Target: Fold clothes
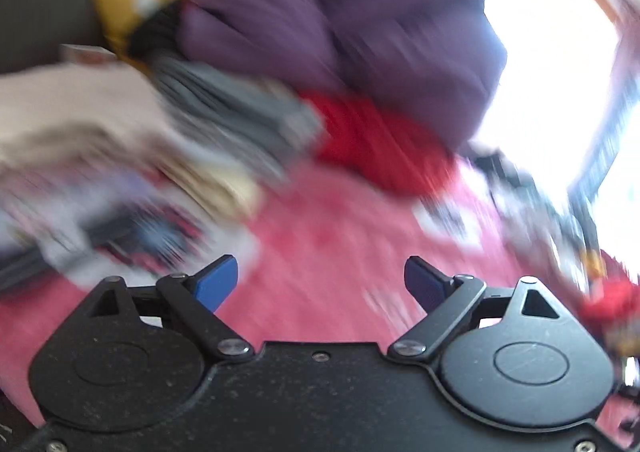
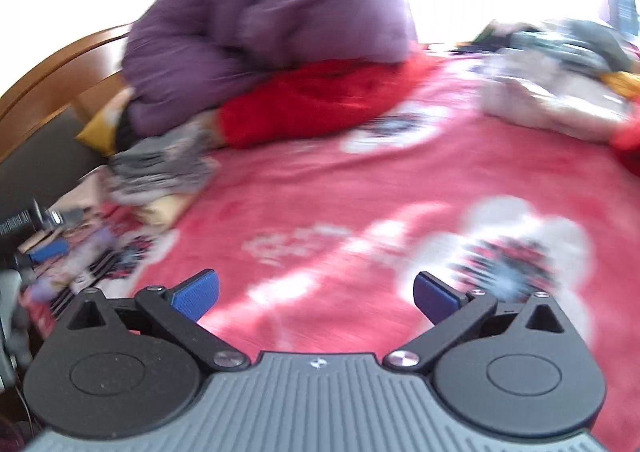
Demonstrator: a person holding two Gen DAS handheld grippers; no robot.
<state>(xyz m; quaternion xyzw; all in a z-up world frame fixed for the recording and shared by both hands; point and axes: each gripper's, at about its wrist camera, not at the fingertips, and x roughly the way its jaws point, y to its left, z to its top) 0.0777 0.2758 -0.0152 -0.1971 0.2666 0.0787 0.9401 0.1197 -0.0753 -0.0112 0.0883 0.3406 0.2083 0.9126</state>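
Left wrist | left tongs point(image 1: 320, 278) apart | right tongs point(image 2: 316, 292) apart (both empty), tilted down

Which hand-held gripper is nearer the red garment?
Left, as far as the blur allows. The left hand-held gripper sees the red garment large, just ahead. From the right hand-held gripper, open and empty too, it lies farther across the pink bedspread.

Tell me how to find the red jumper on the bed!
Look at the pink flowery bedspread. At its far end sits a big puffy purple duvet. The red garment lies squashed just under it, the only bright plain red thing there, beside grey clothes.
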